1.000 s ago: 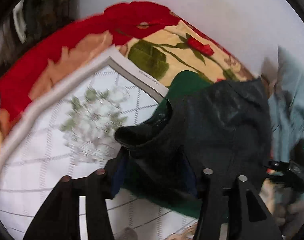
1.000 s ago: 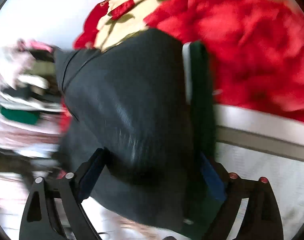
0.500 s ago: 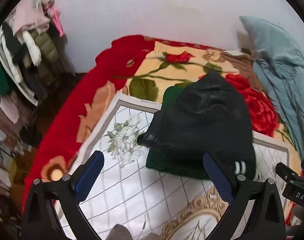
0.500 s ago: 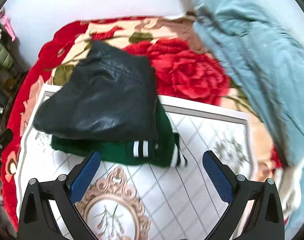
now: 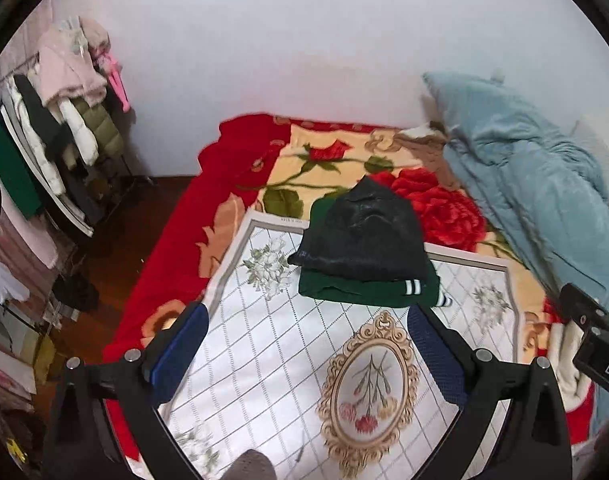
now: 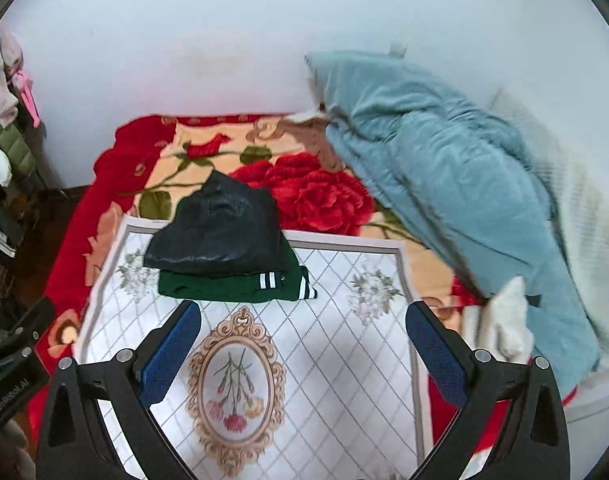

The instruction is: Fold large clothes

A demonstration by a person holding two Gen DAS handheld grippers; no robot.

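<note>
A folded black leather-look garment [image 5: 364, 240] lies on top of a folded green garment with white stripes [image 5: 356, 292], stacked at the far edge of the white patterned mat [image 5: 272, 360]. The same stack shows in the right wrist view, black piece [image 6: 220, 236] on green piece [image 6: 232, 286], on the mat [image 6: 344, 360]. My left gripper [image 5: 304, 320] is open and empty, held back above the mat. My right gripper [image 6: 304, 316] is open and empty too, short of the stack.
The mat lies on a red rose blanket [image 5: 436, 200] covering the bed. A blue quilt [image 6: 444, 168] is heaped at the right against the white wall. A rack of hanging clothes [image 5: 56, 140] stands left of the bed, beside dark floor [image 5: 116, 240].
Both grippers let go of the black garment and pulled back and up from the stack. Their jaws opened wide. The black garment now rests folded on the green one.
</note>
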